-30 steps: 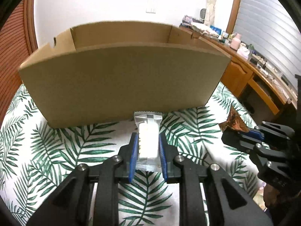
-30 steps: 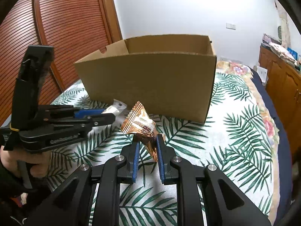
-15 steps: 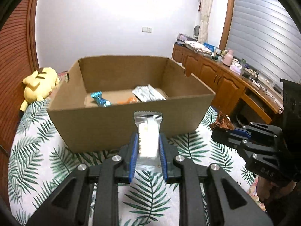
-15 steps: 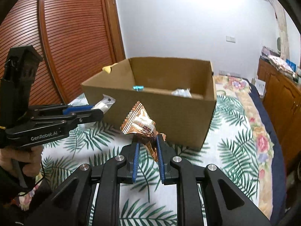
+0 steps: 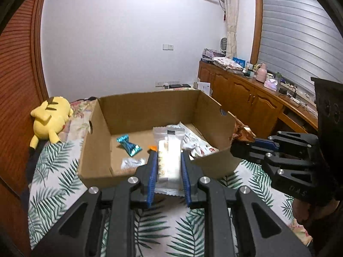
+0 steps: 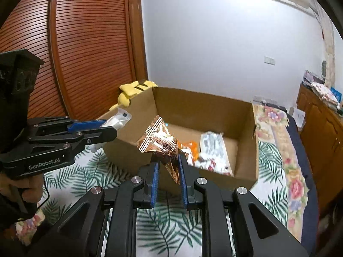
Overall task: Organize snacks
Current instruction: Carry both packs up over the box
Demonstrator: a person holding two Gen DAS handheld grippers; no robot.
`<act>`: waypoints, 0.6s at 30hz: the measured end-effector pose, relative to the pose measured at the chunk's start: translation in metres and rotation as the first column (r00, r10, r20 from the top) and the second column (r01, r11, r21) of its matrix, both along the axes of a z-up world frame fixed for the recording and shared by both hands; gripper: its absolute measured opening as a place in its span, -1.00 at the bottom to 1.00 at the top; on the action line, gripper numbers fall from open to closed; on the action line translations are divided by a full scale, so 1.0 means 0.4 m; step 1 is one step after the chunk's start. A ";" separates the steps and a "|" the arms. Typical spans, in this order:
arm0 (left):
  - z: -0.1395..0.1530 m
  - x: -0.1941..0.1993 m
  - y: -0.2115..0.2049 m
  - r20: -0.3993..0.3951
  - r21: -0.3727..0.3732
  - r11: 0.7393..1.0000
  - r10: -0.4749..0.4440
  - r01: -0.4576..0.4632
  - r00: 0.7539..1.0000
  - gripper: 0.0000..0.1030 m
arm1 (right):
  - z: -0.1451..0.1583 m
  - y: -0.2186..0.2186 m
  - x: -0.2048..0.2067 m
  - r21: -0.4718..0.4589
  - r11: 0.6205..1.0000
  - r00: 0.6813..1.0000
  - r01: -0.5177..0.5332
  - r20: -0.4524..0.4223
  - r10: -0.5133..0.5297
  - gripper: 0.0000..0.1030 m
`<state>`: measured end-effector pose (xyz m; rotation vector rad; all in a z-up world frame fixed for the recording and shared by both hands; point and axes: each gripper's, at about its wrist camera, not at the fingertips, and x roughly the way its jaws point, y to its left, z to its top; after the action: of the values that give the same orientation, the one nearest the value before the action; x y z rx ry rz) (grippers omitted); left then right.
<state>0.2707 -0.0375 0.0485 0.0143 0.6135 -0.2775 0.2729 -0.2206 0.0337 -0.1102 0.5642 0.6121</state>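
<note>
My left gripper (image 5: 168,160) is shut on a white snack bar packet (image 5: 168,156) and holds it above the near rim of the open cardboard box (image 5: 100,171). My right gripper (image 6: 168,160) is shut on a copper foil snack packet (image 6: 161,144), also above the box's near wall (image 6: 126,147). Inside the box lie a teal wrapped candy (image 5: 128,144), white packets (image 5: 195,139) and an orange piece (image 6: 189,145). Each gripper shows in the other's view: the right one (image 5: 242,147), the left one (image 6: 111,126).
The box stands on a bed with a palm-leaf sheet (image 5: 55,192). A yellow plush toy (image 5: 50,117) lies behind the box at left. Wooden cabinets (image 5: 246,100) with clutter run along the right. A wooden sliding door (image 6: 85,49) is at left.
Both grippers have risen with their packets from table level in front of the box to above its near rim, so the box's inside now shows.
</note>
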 end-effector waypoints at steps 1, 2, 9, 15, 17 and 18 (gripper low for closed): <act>0.004 0.008 0.001 0.004 0.006 1.000 -0.001 0.001 1.000 -0.63 | 0.002 0.007 0.008 -0.003 1.000 1.000 -0.004 0.004 0.004 -0.71; 0.005 0.016 0.004 0.008 0.012 1.000 0.000 0.000 1.000 -0.63 | 0.003 0.015 0.015 -0.011 1.000 1.000 -0.008 0.011 0.008 -0.71; -0.007 0.095 0.032 -0.010 0.036 0.999 0.019 -0.019 1.000 -0.63 | 0.005 0.066 0.067 -0.024 0.999 1.000 -0.026 0.016 0.027 -0.71; -0.047 0.154 0.053 -0.046 0.032 0.999 0.035 -0.033 0.998 -0.63 | -0.018 0.091 0.114 -0.028 0.999 1.000 -0.024 -0.005 0.024 -0.71; -0.062 0.169 0.056 -0.058 0.030 0.999 0.039 -0.037 0.998 -0.63 | -0.027 0.095 0.125 -0.032 0.999 1.000 -0.020 -0.011 0.020 -0.71; -0.070 0.176 0.057 -0.063 0.030 0.999 0.041 -0.040 0.997 -0.63 | -0.034 0.098 0.134 -0.034 0.999 1.000 -0.018 -0.018 0.017 -0.70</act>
<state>0.3409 -0.0147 0.0205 0.0207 0.6806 -0.2305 0.3266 -0.1816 0.0201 -0.1422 0.5910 0.6214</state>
